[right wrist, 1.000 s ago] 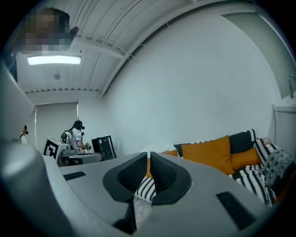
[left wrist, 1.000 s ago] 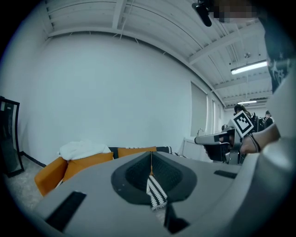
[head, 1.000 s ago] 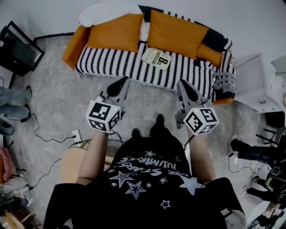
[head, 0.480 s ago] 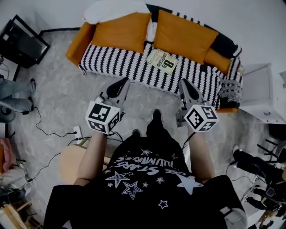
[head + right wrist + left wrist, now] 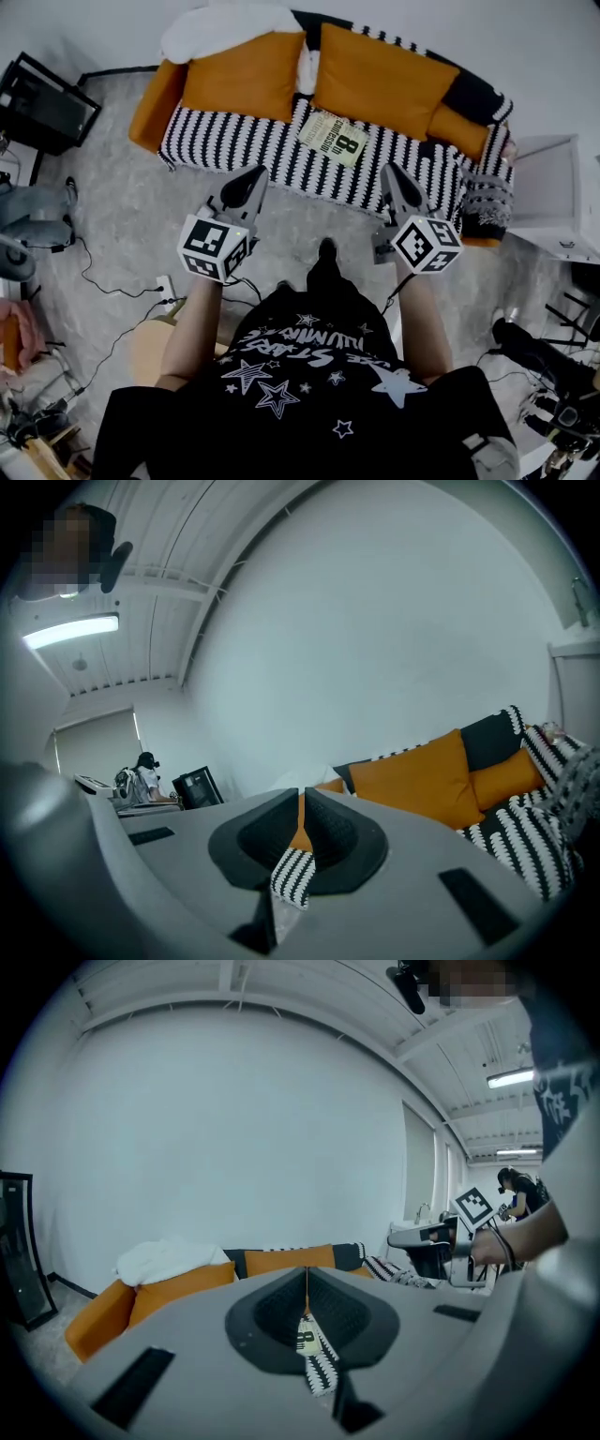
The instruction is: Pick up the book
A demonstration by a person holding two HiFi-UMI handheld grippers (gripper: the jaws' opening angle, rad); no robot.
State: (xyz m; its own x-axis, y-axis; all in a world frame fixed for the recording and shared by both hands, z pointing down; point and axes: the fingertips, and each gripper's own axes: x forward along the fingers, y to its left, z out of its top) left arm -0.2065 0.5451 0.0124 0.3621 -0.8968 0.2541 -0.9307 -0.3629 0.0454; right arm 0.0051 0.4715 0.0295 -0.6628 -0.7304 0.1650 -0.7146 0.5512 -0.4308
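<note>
Head view: the book lies flat on the sofa's black-and-white striped seat, right of the middle and just in front of the gap between the two big cushions. Its cover is pale yellowish with dark print and a large figure 8, and it sits slightly askew to the seat edge.

There is one book, and there are two grippers. The left gripper and the right gripper both hang over the grey carpet, short of the sofa's front edge, one on either side of the book's line and apart from it. Each has its jaws clenched together with nothing between them.

Two large orange cushions lean on the backrest, with a third, smaller one at the right end. One white blanket is bunched on top at the left. A black screen stands to the left, a white cabinet to the right, and cables trail over the carpet.
</note>
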